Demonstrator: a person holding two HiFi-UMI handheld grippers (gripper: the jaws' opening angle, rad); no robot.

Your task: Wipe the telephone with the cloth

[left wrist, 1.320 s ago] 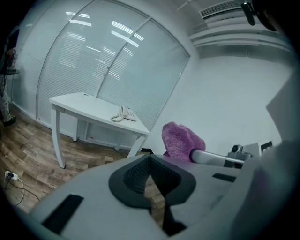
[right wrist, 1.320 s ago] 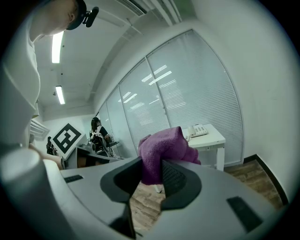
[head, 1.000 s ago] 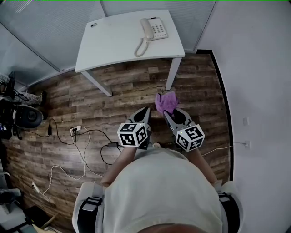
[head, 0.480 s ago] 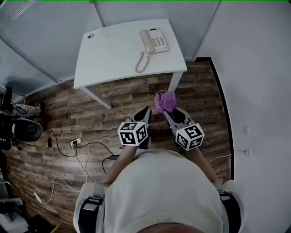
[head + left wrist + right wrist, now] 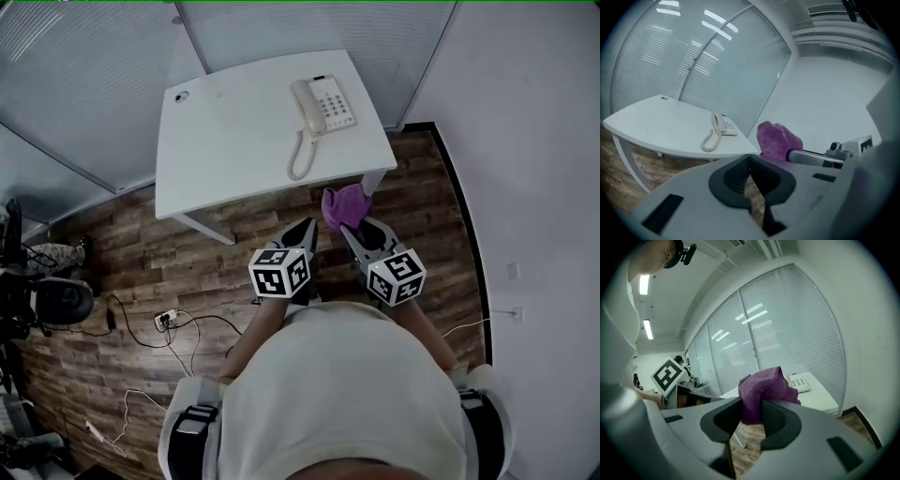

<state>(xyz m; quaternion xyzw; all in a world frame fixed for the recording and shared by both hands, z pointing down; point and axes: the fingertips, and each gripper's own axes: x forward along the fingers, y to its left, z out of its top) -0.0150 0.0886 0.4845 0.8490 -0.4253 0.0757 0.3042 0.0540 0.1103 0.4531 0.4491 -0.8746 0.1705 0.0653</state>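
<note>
The right gripper is clamped on a bunched purple cloth, held over the wooden floor by the near edge of the white counter. The left gripper beside it is closed and empty. The telephone sits on the counter's far right part, apart from the cloth

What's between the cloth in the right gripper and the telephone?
Head view: just bare table between cloth and telephone; its coiled cord lies slightly left of that line.
</note>
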